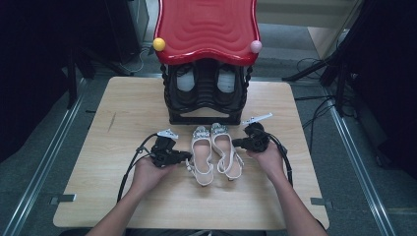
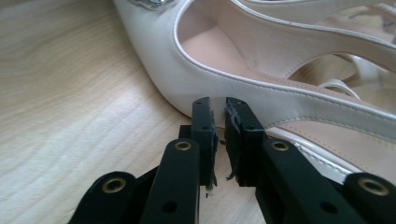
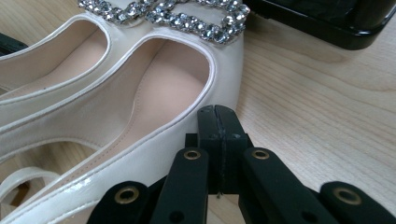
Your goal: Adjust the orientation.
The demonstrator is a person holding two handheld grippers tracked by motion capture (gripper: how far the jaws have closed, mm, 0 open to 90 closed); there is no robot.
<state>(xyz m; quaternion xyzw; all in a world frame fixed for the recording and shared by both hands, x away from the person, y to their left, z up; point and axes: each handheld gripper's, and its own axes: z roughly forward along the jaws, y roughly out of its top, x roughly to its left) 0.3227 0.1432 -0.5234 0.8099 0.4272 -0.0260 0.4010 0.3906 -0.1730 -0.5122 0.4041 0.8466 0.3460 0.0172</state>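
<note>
From above, my left tool (image 1: 183, 156) sits just beside the left shoe (image 1: 201, 156) and my right tool (image 1: 238, 143) just beside the right shoe (image 1: 227, 155), the pair lying between them on the tabletop (image 1: 128, 113). If I push inward unevenly, the shoes could twist or ride over each other.

Along my left tool (image 2: 218, 109), the jaws are nearly together with a narrow gap, tips at the shoe's side wall (image 2: 219, 79), pinching nothing. They might scuff the leather.

Along my right tool (image 3: 218, 114), the jaws are pressed together against the shoe's side (image 3: 154, 154), likely to slip off it.
</note>
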